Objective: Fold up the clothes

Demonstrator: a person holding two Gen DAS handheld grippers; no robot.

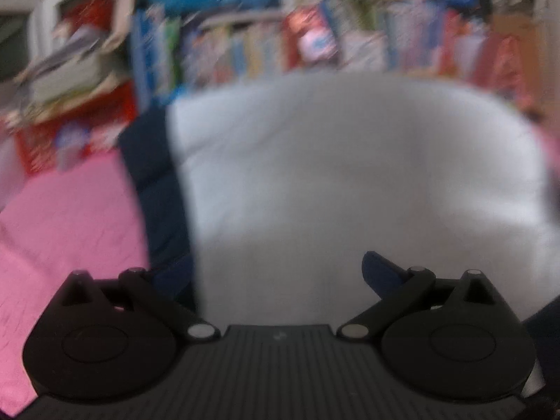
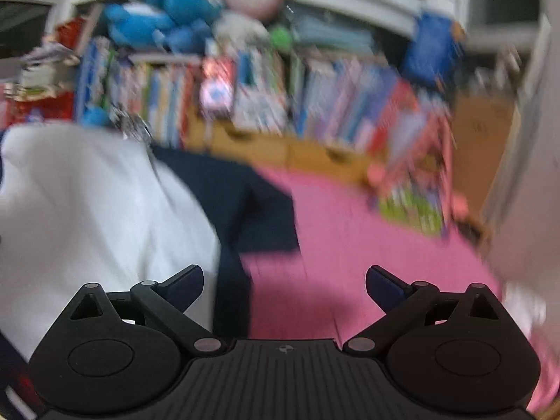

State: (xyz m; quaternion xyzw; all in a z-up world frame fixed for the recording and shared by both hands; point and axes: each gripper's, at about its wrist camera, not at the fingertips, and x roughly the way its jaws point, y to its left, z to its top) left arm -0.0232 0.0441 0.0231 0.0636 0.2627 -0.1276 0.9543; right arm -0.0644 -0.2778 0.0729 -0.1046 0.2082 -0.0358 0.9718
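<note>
The white garment [image 1: 350,182] fills the middle of my left view, spread over a dark navy garment [image 1: 157,189] that shows as a strip along its 9 o'clock edge, both lying on the pink mat [image 1: 63,231]. From the right view the white cloth [image 2: 87,210] sits at 9 o'clock and the navy piece [image 2: 238,203] sticks out from under it toward the centre, with pink mat [image 2: 367,266] beyond.

My left claw [image 1: 280,280] is over the near part of the white cloth; I can see only its right finger clearly, but the linkage looks spread, so I judge it apart and holding nothing. My right claw [image 2: 284,287] is plainly apart and empty, its left finger over the white-and-navy edge and its right finger over bare mat.

Both pictures are badly smeared, and that is my main worry: I cannot place the hems, so a pinch now could miss the edge or catch both layers together and drag the navy garment along with the white one. The right claw straddles the boundary, so it may grab mat or only navy. Uneven grips would skew the fold. The bookshelf [image 2: 280,98] and the loose books [image 2: 416,189] at 2 o'clock are well apart, though a wide swing could reach them.
</note>
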